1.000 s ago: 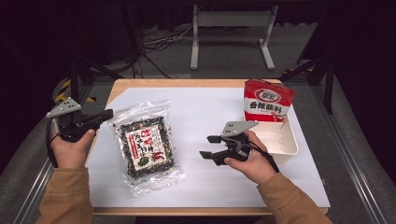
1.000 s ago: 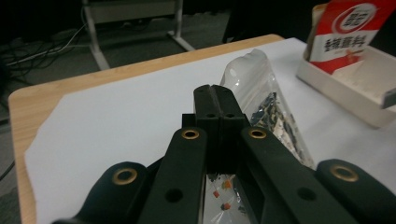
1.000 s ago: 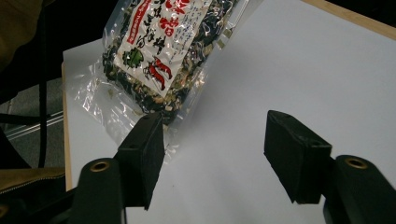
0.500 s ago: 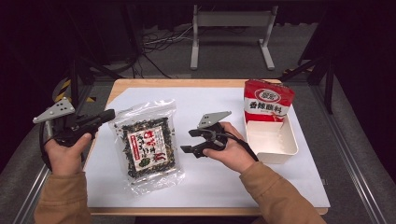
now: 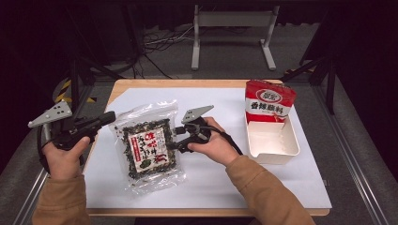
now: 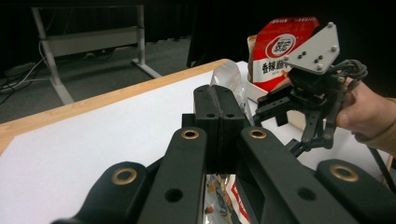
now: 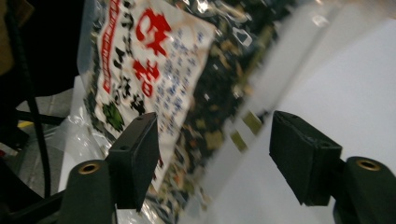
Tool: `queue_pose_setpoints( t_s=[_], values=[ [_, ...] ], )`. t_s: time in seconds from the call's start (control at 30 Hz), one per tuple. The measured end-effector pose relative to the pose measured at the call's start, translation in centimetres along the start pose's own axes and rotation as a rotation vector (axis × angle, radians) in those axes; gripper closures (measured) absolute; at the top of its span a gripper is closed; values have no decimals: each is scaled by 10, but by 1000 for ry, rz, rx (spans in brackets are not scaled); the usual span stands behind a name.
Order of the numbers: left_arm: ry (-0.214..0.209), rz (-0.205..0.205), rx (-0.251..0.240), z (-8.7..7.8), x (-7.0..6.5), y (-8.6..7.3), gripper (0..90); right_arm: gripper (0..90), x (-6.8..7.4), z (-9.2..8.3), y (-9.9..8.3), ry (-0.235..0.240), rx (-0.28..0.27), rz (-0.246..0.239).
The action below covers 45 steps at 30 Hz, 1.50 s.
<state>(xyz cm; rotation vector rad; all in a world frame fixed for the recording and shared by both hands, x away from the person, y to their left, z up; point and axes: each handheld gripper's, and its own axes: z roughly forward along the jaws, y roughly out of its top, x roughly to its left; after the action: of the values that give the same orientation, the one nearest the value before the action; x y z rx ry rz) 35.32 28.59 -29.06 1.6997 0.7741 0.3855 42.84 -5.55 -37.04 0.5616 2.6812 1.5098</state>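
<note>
A clear bag of dark seaweed flakes with a red-and-white label (image 5: 148, 146) (image 7: 159, 70) lies flat on the white sheet (image 5: 225, 183), left of centre. My right gripper (image 5: 172, 139) (image 7: 215, 158) is open at the bag's right edge; its jaws have just been closing slightly. That edge lies in the gap between them, and the pads do not press on it. My left gripper (image 5: 111, 116) (image 6: 217, 93) is held off the table's left side, shut with nothing between its jaws, pointing at the bag's top left corner. The left gripper view catches the right gripper (image 6: 273, 127) farther off.
A red seasoning pouch (image 5: 270, 100) (image 6: 275, 51) stands at the far end of a white rectangular tray (image 5: 273, 154) on the right of the sheet. The wooden table's edge (image 5: 141, 83) borders the sheet. A metal stand and cables are on the floor behind.
The right hand has moved left from near the tray to the bag's right edge. The left hand has drawn slightly left and up, then held still.
</note>
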Motion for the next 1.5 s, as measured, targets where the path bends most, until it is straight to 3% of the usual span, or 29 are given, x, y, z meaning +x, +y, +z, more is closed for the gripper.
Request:
queue_pose_setpoints(
  t_s=[0.17, 0.3, 0.33, 0.5, 0.63, 0.93, 0.97, 1.17, 1.23, 1.27, 1.3, 1.43, 1.5],
  values=[
    [-14, -2, -11, -2, 0, 0, 900, 391, 1, 9, 7, -1, 25, -26],
    [-14, 0, -14, -2, 1, 0, 900, 483, 0, 7, 8, -4, 24, -32],
    [-12, -2, -18, -2, 1, -1, 900, 543, -1, 2, 9, 14, 17, -26],
    [-22, -3, -24, -3, 0, 0, 900, 572, 0, -6, 12, 57, -2, -16],
    [-29, 0, -22, -1, -1, 0, 900, 668, 1, -12, 13, 99, -3, -28],
    [-42, -9, -34, 0, 1, -1, 900, 741, 4, -23, 18, 164, 35, -24],
    [-37, -9, -32, -1, 1, -1, 900, 766, 6, -27, 20, 187, 48, -32],
    [-85, -26, -71, -3, 1, -1, 900, 774, 12, -38, 20, 209, 40, -38],
    [-90, -22, -70, -3, 0, 0, 790, 775, 12, -42, 21, 209, 37, -41],
    [-101, -45, -57, -1, -1, 0, 715, 775, 12, -44, 21, 206, 41, -41],
    [-99, -43, -52, 0, -3, 1, 664, 775, 12, -47, 21, 201, 40, -47],
    [-71, 4, -16, 4, -11, 4, 514, 775, 9, -62, 20, 171, 32, -51],
    [-67, 8, -10, 6, -12, 4, 465, 775, 8, -66, 20, 158, 32, -50]
  ],
)
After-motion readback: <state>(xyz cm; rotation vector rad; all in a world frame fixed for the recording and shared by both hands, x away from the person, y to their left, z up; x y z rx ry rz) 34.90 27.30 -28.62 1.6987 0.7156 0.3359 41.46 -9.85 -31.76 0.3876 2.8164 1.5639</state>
